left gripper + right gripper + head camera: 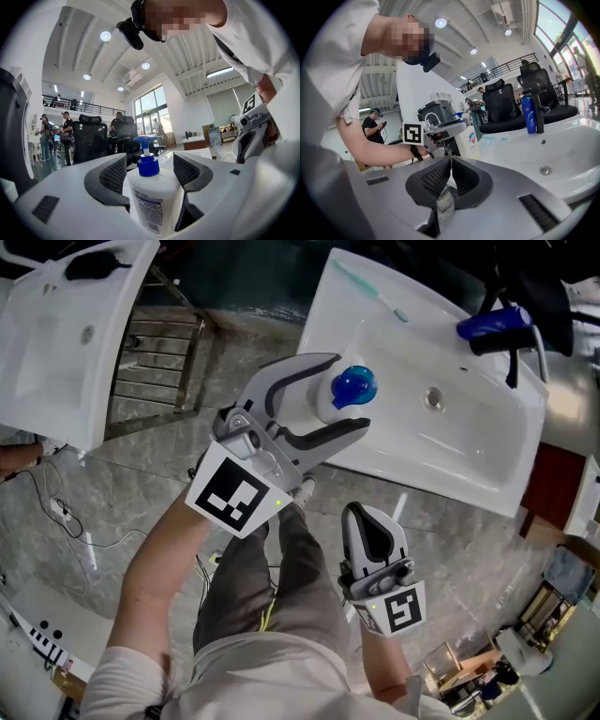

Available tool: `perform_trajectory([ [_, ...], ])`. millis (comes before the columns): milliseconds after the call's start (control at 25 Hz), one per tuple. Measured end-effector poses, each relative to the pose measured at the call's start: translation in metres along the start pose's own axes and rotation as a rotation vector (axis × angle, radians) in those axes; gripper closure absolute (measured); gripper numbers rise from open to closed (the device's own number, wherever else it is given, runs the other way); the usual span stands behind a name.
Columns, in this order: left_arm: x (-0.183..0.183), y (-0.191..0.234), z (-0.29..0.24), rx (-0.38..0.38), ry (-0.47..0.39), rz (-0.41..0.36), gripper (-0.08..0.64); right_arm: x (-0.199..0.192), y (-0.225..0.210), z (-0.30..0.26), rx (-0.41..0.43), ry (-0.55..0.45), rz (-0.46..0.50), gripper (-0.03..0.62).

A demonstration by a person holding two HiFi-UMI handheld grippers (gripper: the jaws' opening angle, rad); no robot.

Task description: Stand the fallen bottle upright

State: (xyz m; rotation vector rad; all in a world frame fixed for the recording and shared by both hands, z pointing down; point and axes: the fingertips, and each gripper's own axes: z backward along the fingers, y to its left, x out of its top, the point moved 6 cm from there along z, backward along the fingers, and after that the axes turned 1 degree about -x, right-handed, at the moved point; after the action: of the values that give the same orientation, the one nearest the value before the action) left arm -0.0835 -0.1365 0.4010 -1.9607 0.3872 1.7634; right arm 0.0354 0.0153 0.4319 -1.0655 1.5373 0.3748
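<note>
Left gripper (351, 390) — jaws spread, flanking without pinching the pump bottle (339, 390), upright on the sink (469, 432) edge. Smooth stiff plastic, probably light and tippy; grip mid-body. Right gripper (367, 517) — jaws pressed together, empty.

Looking down from my head, the bottle (352, 387) shows me only its blue cap and white shoulder; its base on the sink (469, 451) is hidden beneath them. Along my left gripper (150, 164), the bottle's foot runs off the lower edge, and the label print is too small for me to read. Seen from my right gripper (450, 161), my left gripper covers part of the bottle. The second sink (56, 334) is cut off at the picture's edge.
</note>
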Motion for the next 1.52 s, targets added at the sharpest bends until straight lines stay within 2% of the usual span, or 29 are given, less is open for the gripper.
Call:
perform_trajectory([
  [240,0.007,0.001,0.009,0.061,-0.005,0.015,0.292,0.002,0.005,0.007,-0.002,-0.005,0.004,0.555],
  [440,0.014,-0.002,0.023,0.103,0.001,0.029,0.393,0.005,0.014,0.013,0.002,-0.014,0.012,0.555],
  [640,0.019,-0.004,0.032,0.127,0.011,0.021,0.434,0.013,0.023,0.019,-0.004,-0.037,0.025,0.555],
  [880,0.024,-0.009,0.04,0.173,0.049,0.021,0.523,0.021,0.037,0.03,-0.008,-0.053,0.042,0.555],
  [1080,0.045,-0.015,0.049,0.266,0.116,0.021,0.541,0.047,0.051,0.047,-0.011,-0.097,0.068,0.555],
  [1200,0.055,-0.016,0.057,0.321,0.151,0.089,0.541,0.067,0.056,0.059,-0.016,-0.12,0.095,0.555],
  [1520,0.084,-0.017,0.073,0.395,0.203,0.282,0.541,0.112,0.059,0.083,-0.029,-0.168,0.154,0.555],
])
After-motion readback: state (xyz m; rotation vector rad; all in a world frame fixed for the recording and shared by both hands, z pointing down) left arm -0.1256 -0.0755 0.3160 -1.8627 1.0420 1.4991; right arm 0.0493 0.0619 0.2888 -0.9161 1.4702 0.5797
